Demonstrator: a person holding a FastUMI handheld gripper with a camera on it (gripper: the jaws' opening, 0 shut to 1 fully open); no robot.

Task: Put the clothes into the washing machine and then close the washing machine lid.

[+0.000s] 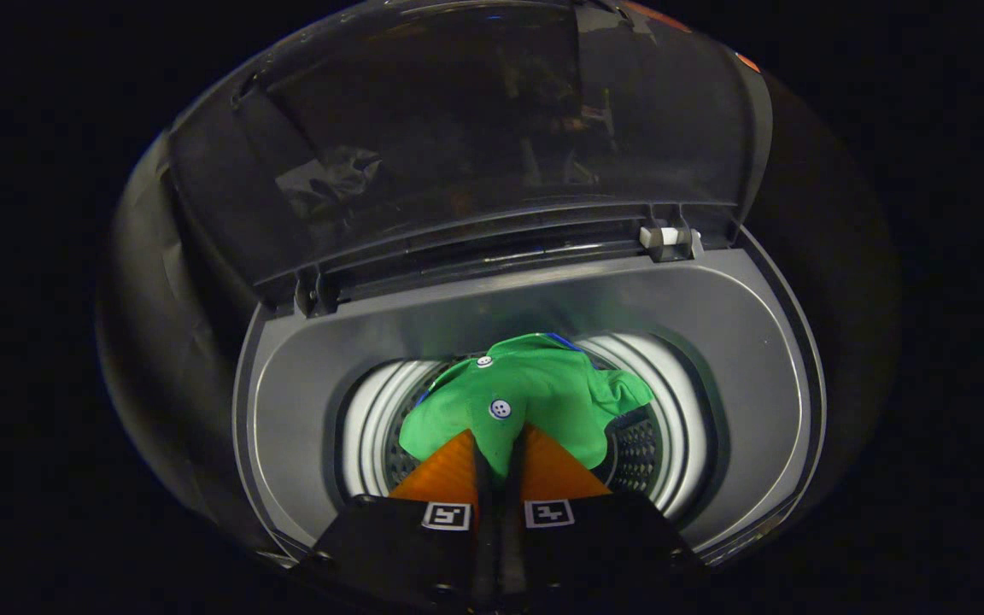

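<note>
The fingers (pixel 500 440) are pinching the green shirt (pixel 535 393) between them, and it is hanging straight ahead over the washing machine's drum (pixel 680 401) (lid (pixel 475 128) standing open beyond)

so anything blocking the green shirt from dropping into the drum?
Nothing visible. The gripper is shut on the green shirt, which hangs right over the open drum; the lid stands raised behind it.
</note>
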